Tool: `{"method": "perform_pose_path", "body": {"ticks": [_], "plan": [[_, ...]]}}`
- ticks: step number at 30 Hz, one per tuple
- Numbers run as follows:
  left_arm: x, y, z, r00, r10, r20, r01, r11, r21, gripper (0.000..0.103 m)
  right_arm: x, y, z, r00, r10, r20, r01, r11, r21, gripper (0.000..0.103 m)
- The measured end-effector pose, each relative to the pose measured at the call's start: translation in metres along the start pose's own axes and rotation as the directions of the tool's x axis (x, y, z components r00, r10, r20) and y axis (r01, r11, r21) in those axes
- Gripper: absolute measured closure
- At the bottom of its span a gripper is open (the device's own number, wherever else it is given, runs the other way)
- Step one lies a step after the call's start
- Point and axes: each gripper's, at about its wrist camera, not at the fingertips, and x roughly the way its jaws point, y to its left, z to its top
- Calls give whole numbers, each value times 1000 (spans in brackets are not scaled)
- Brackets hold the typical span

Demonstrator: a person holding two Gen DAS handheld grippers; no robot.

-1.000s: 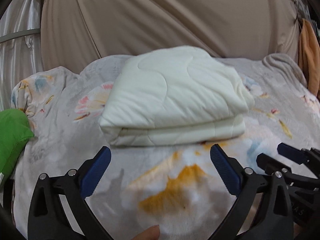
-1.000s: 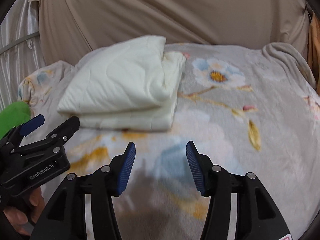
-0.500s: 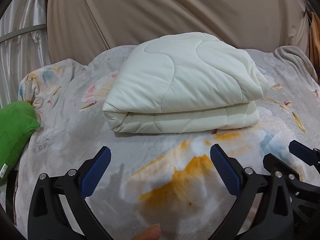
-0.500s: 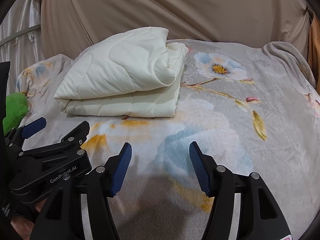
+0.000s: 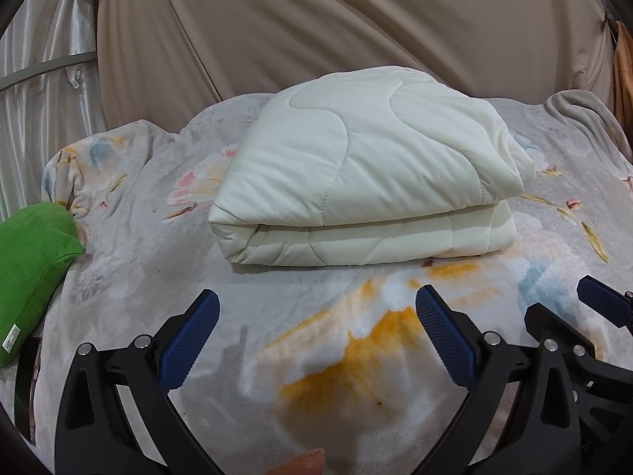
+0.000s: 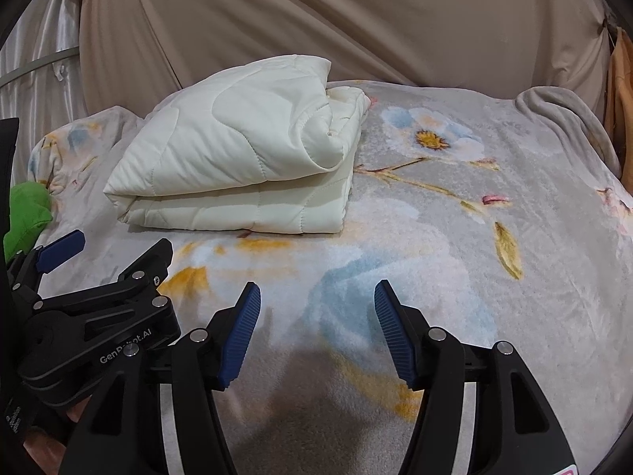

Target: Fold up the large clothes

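Note:
A cream quilted garment (image 5: 368,170) lies folded in a thick stack on the floral grey blanket (image 5: 316,340). It also shows in the right wrist view (image 6: 245,158), at the upper left. My left gripper (image 5: 316,316) is open and empty, just in front of the stack and apart from it. My right gripper (image 6: 316,316) is open and empty, over bare blanket to the right of the stack. The left gripper (image 6: 79,261) shows at the lower left of the right wrist view.
A green cushion (image 5: 27,269) lies at the blanket's left edge. Beige curtains (image 5: 336,19) hang behind the bed. A metal rail (image 5: 43,67) runs at the far left. Orange cloth (image 6: 621,118) hangs at the far right.
Both cameras have moved a little; the folded stack now sits larger and higher in both views. Both grippers stay open and empty, and the right gripper's jaws have opened a little wider.

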Motion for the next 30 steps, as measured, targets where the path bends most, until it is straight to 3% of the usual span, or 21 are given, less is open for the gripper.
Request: {"method": "perform_pose_path", "body": {"ticks": [30], "plan": [[-1,-1,1,1000,-2,-2,2,1000,-1,6,-1,-3,1,1000,-3,7,3,1000,-9,44]]}}
